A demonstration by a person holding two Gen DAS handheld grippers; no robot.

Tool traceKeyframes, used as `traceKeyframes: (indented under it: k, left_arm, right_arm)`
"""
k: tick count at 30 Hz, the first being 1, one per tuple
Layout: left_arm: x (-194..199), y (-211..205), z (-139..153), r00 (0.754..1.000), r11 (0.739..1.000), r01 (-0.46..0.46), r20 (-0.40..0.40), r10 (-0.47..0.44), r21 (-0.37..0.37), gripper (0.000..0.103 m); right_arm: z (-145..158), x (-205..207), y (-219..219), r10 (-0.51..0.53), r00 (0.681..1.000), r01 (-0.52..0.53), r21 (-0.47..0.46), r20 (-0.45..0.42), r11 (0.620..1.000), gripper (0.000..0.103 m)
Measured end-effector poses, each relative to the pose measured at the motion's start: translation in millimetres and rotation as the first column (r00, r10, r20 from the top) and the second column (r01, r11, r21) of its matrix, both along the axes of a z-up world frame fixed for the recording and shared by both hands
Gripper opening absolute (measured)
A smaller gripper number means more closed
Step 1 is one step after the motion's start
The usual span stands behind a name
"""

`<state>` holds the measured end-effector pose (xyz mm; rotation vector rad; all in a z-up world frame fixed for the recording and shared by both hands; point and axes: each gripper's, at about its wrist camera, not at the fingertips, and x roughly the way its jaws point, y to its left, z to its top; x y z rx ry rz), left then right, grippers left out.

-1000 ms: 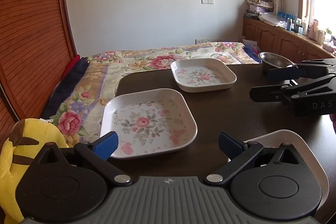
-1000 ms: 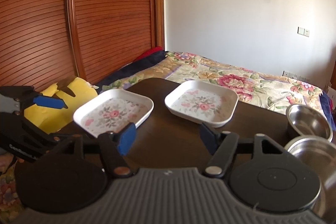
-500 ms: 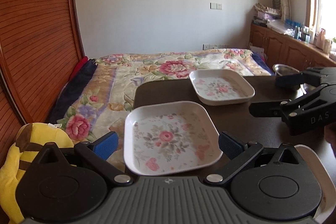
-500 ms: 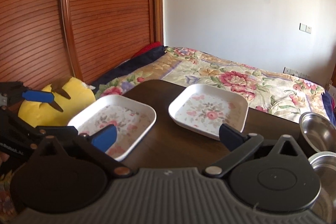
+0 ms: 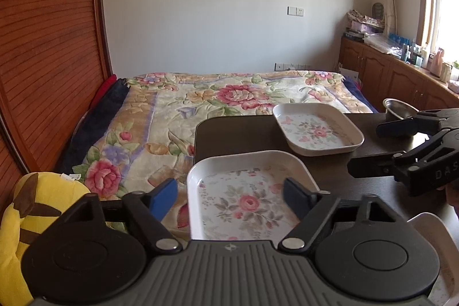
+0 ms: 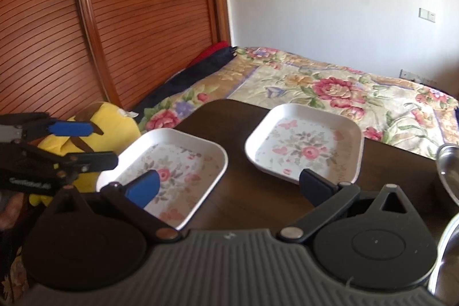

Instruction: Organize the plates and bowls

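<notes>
The left gripper (image 5: 231,198) is held with its fingers apart, the near plate (image 5: 246,191) lying between and under them at the counter (image 5: 229,134) edge beside the bed (image 5: 200,105). The right gripper (image 6: 229,187) is likewise spread wide, with bare counter seen between its fingers and the far plate (image 6: 305,144) just ahead; a steel bowl (image 6: 449,165) is seen at the right.

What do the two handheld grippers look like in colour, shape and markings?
Both the left gripper and the right gripper have black linkage arms, silver rivets, two round black discs, a ribbed grey body and blue finger pads. White lettering marks their sides.
</notes>
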<state>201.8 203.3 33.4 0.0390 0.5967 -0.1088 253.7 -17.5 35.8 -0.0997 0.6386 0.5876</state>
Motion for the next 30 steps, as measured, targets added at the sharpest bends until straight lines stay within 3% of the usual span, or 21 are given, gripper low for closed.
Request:
traceKeyframes:
  k: [7,10,12,17,24,30]
  left_arm:
    - [18,19,-20,0.998,1.0,-0.022,-0.056,0.021,-0.014,0.051]
    - [24,26,-27,0.996,0.999,-0.037,-0.08,0.035,-0.026,0.044]
    - [28,31,-31,0.994,0.998,-0.045,-0.096,0.042,-0.033,0.033]
    - [33,35,-41,0.991,0.998,-0.049,-0.123,0.043,-0.047,0.021]
    - [37,38,-49,0.99,0.995,-0.049,-0.134,0.038,-0.083,0.016]
    - [39,40,-50,0.991,0.993,-0.048,-0.127,0.035,-0.104,0.015]
  right_arm:
    - [-17,14,22,0.023,0.996,-0.028,-0.05,-0.089,0.998,0.053]
    - [-28,19,28,0.022,0.992,-0.031,-0.068,-0.127,0.997,0.042]
    - [-33,21,31,0.024,0.99,-0.034,-0.075,-0.142,0.997,0.04]
    - [-37,23,36,0.038,0.987,-0.05,-0.076,-0.154,0.996,0.031]
    - [-38,27,40,0.056,0.984,-0.07,-0.078,-0.166,0.994,0.021]
    - [-41,27,42,0.069,0.981,-0.084,-0.074,-0.181,0.994,0.019]
